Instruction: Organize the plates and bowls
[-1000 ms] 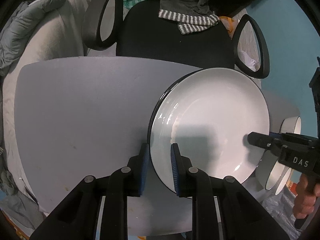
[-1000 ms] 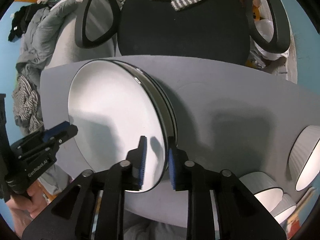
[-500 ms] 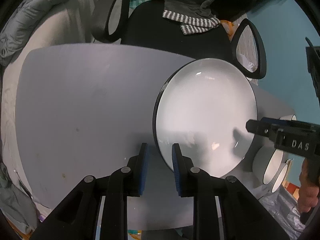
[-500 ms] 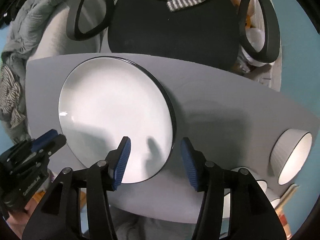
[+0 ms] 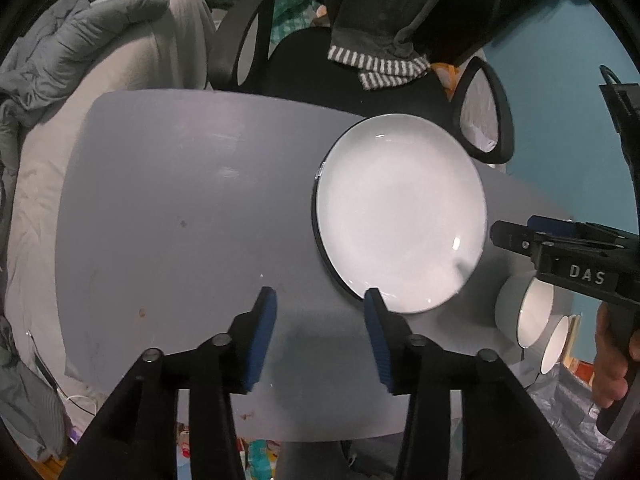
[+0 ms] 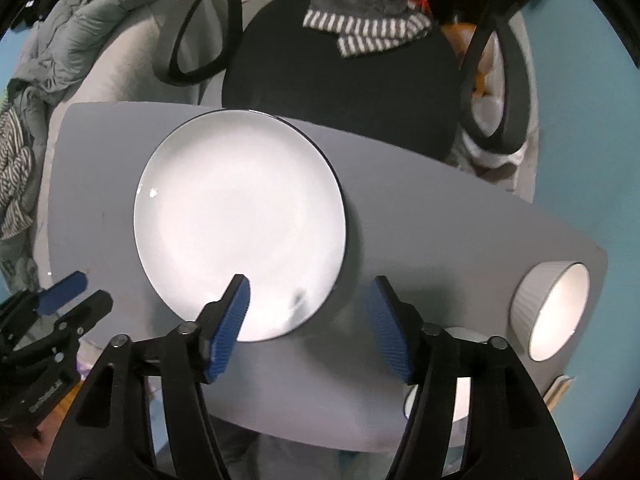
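Note:
A stack of white plates with black rims lies flat on the grey table; it also shows in the right wrist view. My left gripper is open and empty, raised just off the stack's near left edge. My right gripper is open and empty above the stack's near right edge; it shows from the side in the left wrist view. White ribbed bowls lie on their sides at the table's right end, also seen in the left wrist view.
A black office chair with striped clothing draped on it stands behind the table. A bed with grey bedding is to the left. Another bowl sits at the near right table edge.
Both grippers let go of the plate, opened wide and drew back and up. The plate that was held tilted now lies flat on the stack.

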